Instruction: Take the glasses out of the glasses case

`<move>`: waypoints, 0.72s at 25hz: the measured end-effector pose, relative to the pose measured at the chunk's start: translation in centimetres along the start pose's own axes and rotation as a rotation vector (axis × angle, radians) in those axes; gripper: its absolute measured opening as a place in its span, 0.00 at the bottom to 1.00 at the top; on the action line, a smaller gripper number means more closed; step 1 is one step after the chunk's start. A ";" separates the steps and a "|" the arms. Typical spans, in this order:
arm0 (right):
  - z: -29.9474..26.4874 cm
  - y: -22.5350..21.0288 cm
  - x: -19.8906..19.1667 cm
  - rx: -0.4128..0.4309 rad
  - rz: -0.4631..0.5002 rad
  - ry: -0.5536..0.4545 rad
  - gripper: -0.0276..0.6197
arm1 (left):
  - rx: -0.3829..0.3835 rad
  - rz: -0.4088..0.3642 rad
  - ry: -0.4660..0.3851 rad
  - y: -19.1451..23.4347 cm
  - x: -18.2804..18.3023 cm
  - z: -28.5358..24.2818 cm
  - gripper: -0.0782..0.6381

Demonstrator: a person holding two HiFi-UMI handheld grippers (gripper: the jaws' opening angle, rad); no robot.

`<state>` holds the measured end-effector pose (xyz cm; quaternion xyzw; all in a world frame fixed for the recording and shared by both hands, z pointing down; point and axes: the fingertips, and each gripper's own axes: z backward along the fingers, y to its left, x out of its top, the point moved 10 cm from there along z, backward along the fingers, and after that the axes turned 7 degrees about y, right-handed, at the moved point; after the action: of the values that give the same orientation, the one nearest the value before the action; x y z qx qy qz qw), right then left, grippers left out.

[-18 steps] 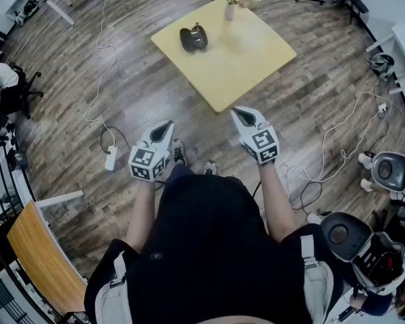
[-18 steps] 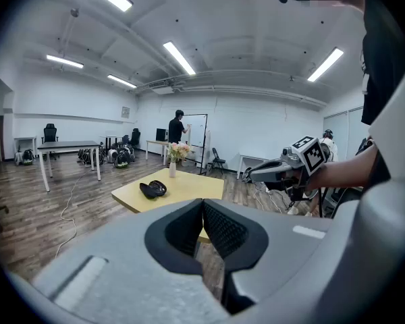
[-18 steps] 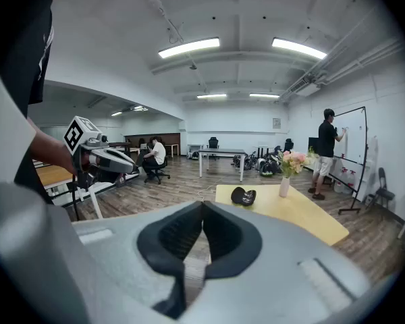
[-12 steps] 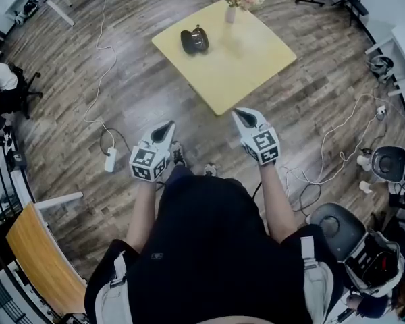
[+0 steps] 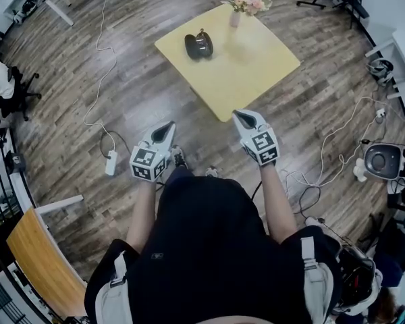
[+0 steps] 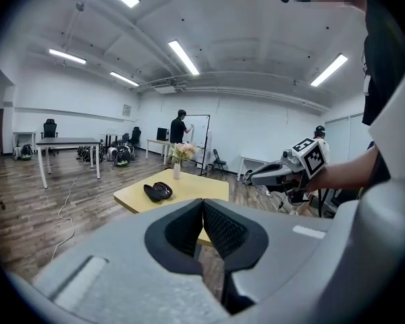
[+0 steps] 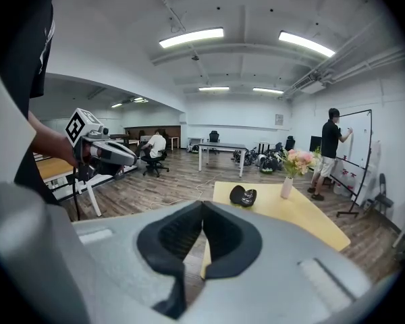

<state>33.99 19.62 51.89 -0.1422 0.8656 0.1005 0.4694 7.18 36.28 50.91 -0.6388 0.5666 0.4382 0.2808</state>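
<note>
A black glasses case [image 5: 198, 44] lies open on the far left part of a square yellow table [image 5: 256, 52]; it also shows as the case [image 6: 158, 191] and the case [image 7: 243, 195]. What lies in it is too small to make out. My left gripper [image 5: 167, 125] and right gripper [image 5: 240, 115] are held side by side above the wooden floor, short of the table's near corner and far from the case. Both are shut on nothing: the left gripper [image 6: 203, 201] and the right gripper [image 7: 203, 203] show their pads meeting at the tips.
A vase of pink flowers [image 5: 246, 4] stands at the table's far corner. A power strip [image 5: 111, 162] and cables lie on the floor at left, more cables at right. A wooden desk [image 5: 44, 262] is at lower left. A person [image 7: 332, 150] stands at a whiteboard beyond the table.
The table's near corner has drawn slightly closer to the grippers. Both grippers keep the same pose and stay shut.
</note>
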 end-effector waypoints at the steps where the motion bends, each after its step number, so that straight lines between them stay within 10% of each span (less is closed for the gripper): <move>1: -0.5 -0.1 0.3 -0.002 -0.001 0.002 0.05 | -0.001 0.000 0.000 0.5 0.2 -0.1 0.12; 18: -8.3 1.0 6.1 -0.059 0.008 0.028 0.05 | -0.051 -0.007 -0.004 11.5 2.1 -0.4 0.12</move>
<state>23.98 17.04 51.24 -0.1541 0.8694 0.1256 0.4524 -3.91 32.65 50.79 -0.6468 0.5524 0.4527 0.2674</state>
